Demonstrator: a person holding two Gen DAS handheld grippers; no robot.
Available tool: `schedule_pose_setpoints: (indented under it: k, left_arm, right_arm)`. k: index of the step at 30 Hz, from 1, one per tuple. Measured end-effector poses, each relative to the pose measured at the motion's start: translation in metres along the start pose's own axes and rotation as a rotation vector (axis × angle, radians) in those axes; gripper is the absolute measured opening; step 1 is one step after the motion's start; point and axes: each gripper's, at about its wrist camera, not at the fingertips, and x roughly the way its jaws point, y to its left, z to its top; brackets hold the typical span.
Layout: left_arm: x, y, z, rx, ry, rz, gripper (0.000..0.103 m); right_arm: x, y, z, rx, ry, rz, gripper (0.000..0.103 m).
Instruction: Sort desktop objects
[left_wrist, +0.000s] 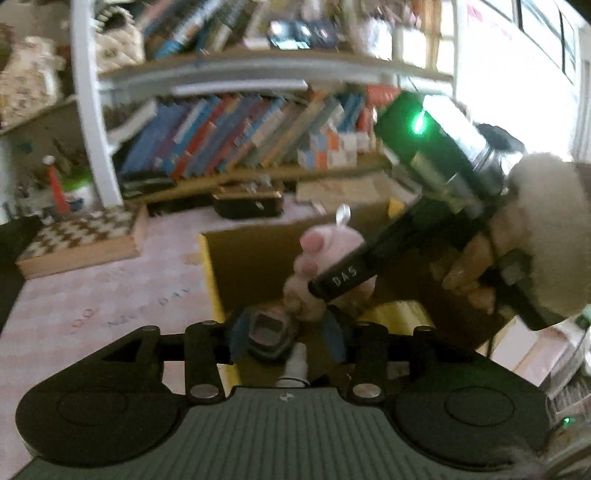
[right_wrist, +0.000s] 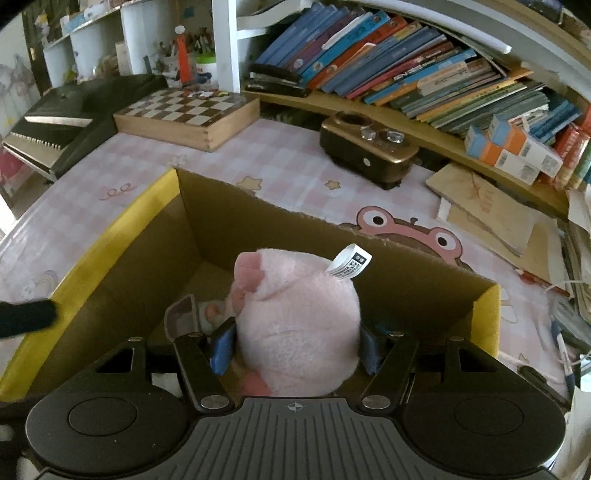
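One pink plush pig toy (right_wrist: 295, 325) sits clamped at its fat middle in the right gripper (right_wrist: 295, 349), over the open cardboard box (right_wrist: 406, 269) — light, squishy, unbreakable. Left gripper (left_wrist: 286, 338) hangs apart, empty.

The plush toy (right_wrist: 295, 325) is pale pink with darker pink paw pads and a white tag printed in black, held between blue pads (right_wrist: 221, 350) of the black right gripper (right_wrist: 295, 350). The cardboard box (right_wrist: 122, 236) is brown inside with a yellow rim, and the table cover (right_wrist: 288, 166) is a pink-and-white check with a pink cartoon frog. The chessboard box (right_wrist: 184, 110) has brown and cream squares on pale wood
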Motion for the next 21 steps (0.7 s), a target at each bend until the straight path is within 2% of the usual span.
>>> schedule_pose_setpoints:
  k: [3,5,6,8,11,14,21]
  left_arm:
    - [-0.024,0.006,-0.006,-0.048,-0.057,0.042,0.060]
    - [-0.038,0.009,-0.012,-0.076,-0.092,0.077,0.075]
    - [-0.045,0.011,-0.015,-0.090,-0.105,0.095,0.080]
    - [-0.056,0.013,-0.022,-0.116,-0.125,0.134,0.091]
    - [-0.068,0.018,-0.032,-0.148,-0.134,0.192,0.103]
    - [-0.077,0.023,-0.041,-0.174,-0.134,0.252,0.103]
    - [-0.092,0.042,-0.054,-0.227,-0.143,0.328,0.103]
  right_arm:
    - [0.010,0.000,0.004,-0.003,0.026,0.000,0.066]
    - [0.018,-0.002,0.006,0.016,0.047,-0.002,0.069]
    - [0.020,-0.003,0.007,0.024,0.048,-0.005,0.070]
    - [0.021,-0.003,0.008,0.034,0.037,-0.019,0.078]
    - [0.019,-0.004,0.010,0.045,0.030,-0.044,0.083]
    - [0.002,-0.002,0.008,0.056,-0.036,-0.036,0.091]
    - [-0.061,0.014,-0.011,0.087,-0.228,-0.081,0.091]
